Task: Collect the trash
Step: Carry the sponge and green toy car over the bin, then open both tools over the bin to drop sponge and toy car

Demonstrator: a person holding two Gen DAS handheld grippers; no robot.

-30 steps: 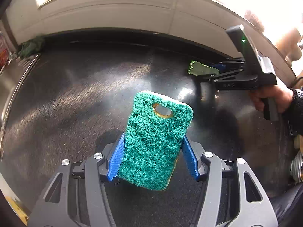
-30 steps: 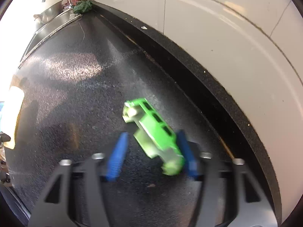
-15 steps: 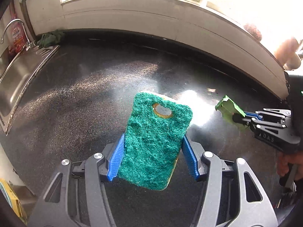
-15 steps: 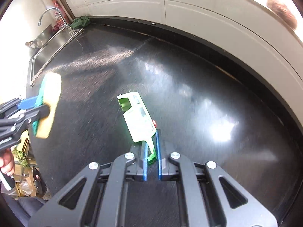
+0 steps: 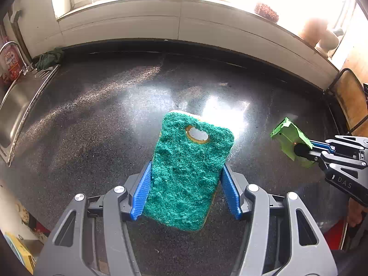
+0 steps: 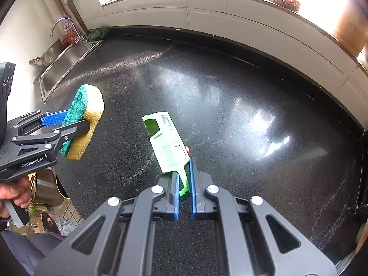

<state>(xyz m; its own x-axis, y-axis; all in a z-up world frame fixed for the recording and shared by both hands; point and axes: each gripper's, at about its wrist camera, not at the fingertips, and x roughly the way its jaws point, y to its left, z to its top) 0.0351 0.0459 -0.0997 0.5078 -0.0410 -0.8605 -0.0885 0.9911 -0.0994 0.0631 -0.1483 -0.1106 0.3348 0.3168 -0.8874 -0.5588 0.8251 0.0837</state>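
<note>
Left wrist view: the left gripper [image 5: 186,193] holds a scouring sponge [image 5: 189,172] clear above the dark speckled counter [image 5: 92,126]. Its blue ribbed fingers [image 5: 141,195] stand moderately wide, pressed on the sponge's two long edges, so the sponge's long axis runs straight out from them. The pad is coarse green fibre over a yellow foam backing, rounded at the corners, with an oval hole near its far end. To the sponge's right, the right gripper [image 5: 303,148] carries a bright green plastic piece [image 5: 289,138].

Right wrist view: the right gripper [image 6: 184,184] has its fingers nearly together, pinching the thin near end of the green plastic piece [image 6: 166,142], a flat, hard, moulded strip with window-like cut-outs, pointing away and slightly left, held above the counter [image 6: 253,115]. The sponge [image 6: 84,122] in the left gripper [image 6: 69,124] lies left of the piece. No bin is visible, so which hand is nearer one cannot be judged.
</note>
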